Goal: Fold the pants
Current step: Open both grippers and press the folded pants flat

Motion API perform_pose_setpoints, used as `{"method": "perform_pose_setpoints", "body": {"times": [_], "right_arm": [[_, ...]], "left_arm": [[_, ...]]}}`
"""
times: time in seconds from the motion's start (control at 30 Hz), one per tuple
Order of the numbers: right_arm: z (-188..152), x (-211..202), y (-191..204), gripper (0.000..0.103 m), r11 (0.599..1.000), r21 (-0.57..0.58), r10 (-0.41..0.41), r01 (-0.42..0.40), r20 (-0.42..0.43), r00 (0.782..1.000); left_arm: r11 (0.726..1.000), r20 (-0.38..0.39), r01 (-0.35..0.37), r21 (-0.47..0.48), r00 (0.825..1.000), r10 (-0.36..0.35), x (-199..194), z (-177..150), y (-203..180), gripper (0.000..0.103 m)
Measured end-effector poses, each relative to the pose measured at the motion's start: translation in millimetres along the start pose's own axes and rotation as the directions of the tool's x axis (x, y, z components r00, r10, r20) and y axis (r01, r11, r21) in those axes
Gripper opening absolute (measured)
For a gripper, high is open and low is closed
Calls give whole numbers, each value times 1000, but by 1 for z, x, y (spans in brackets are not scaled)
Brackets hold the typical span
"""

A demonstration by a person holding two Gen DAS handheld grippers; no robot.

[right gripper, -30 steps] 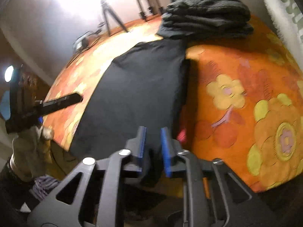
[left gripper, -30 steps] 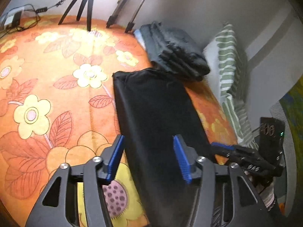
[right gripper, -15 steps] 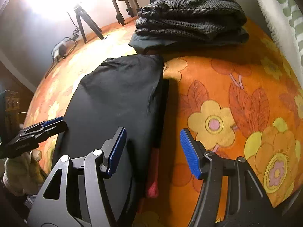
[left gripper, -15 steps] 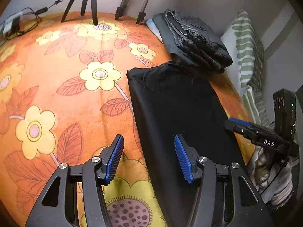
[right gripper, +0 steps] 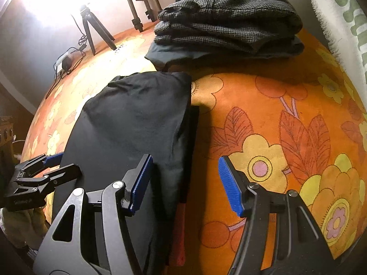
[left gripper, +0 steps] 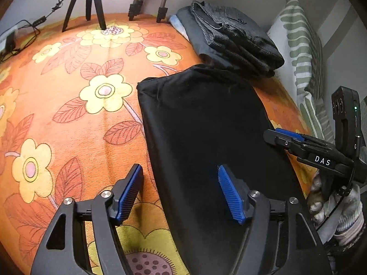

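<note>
Left wrist: black pants (left gripper: 206, 123), folded flat on floral bedspread (left gripper: 68, 105).

Open right gripper (right gripper: 183, 178) over black pants' (right gripper: 128, 123) edge, seemingly.

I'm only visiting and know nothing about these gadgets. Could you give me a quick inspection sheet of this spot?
Surface: orange flowered bedspread.
Job's things: black pants lying flat in a long strip.
Clutter: pile of folded grey clothes beyond the pants.
Grippers: left gripper over the pants' left edge, jaws opening, nothing held; right gripper over the right edge, jaws open, nothing held.
Cables: black cable and adapter at the far edge.
Surroundings: tripod legs, green-striped pillow, wall behind.
</note>
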State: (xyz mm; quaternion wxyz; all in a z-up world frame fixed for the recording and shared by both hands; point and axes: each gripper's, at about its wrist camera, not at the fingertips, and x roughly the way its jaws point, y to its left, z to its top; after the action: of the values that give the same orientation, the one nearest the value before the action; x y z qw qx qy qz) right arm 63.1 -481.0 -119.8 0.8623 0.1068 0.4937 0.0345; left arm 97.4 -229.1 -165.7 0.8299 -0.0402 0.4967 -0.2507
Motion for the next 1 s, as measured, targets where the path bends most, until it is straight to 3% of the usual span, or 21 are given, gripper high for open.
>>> {"method": "perform_pose_setpoints", "body": {"times": [0.17, 0.3, 0.5, 0.73, 1.0], "right_arm": [[2, 6, -3, 67, 1000, 15, 8, -8, -8, 1000], [3, 10, -4, 67, 1000, 16, 13, -12, -12, 1000], [6, 13, -2, 72, 1000, 5, 15, -15, -11, 1000], [7, 15, 1, 76, 1000, -16, 15, -15, -12, 1000], [7, 13, -6, 76, 999, 18, 30, -29, -29, 999]], "left_arm": [[1000, 0, -3, 23, 1000, 3, 3, 0, -6, 82], [999, 0, -10, 33, 1000, 10, 5, 0, -10, 85], [998, -5, 49, 35, 999, -48, 8, 0, -11, 102], [999, -4, 43, 18, 999, -43, 9, 1, -12, 102], [996, -18, -15, 88, 1000, 16, 14, -1, -22, 102]]}}
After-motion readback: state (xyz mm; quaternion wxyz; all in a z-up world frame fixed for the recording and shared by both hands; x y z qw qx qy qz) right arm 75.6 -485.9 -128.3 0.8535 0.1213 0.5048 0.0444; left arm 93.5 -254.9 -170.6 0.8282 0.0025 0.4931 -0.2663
